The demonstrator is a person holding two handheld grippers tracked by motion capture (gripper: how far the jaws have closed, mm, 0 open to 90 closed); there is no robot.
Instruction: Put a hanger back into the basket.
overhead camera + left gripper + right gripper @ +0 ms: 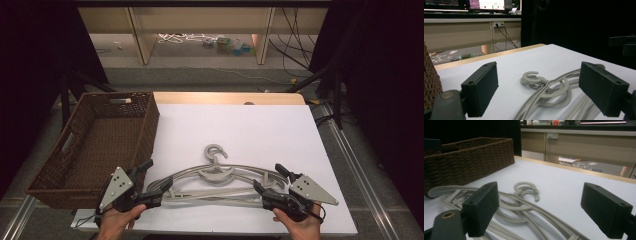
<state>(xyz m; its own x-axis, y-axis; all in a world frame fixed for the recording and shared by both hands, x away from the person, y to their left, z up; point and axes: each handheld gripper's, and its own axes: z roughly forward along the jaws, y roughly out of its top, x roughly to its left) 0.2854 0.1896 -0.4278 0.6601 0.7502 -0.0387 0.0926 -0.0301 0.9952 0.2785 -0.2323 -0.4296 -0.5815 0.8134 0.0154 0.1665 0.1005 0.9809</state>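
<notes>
brown woven wicker basket at 9 o'clock | left gripper released, at hanger end | grey plastic hangers stacked (hooks at 12) on white table | right gripper released, at other end

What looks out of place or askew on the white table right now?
Nothing is spilled or broken. The grey plastic hangers lie in an overlapping pile rather than neatly aligned. The brown wicker basket overhangs the table's left edge.
</notes>
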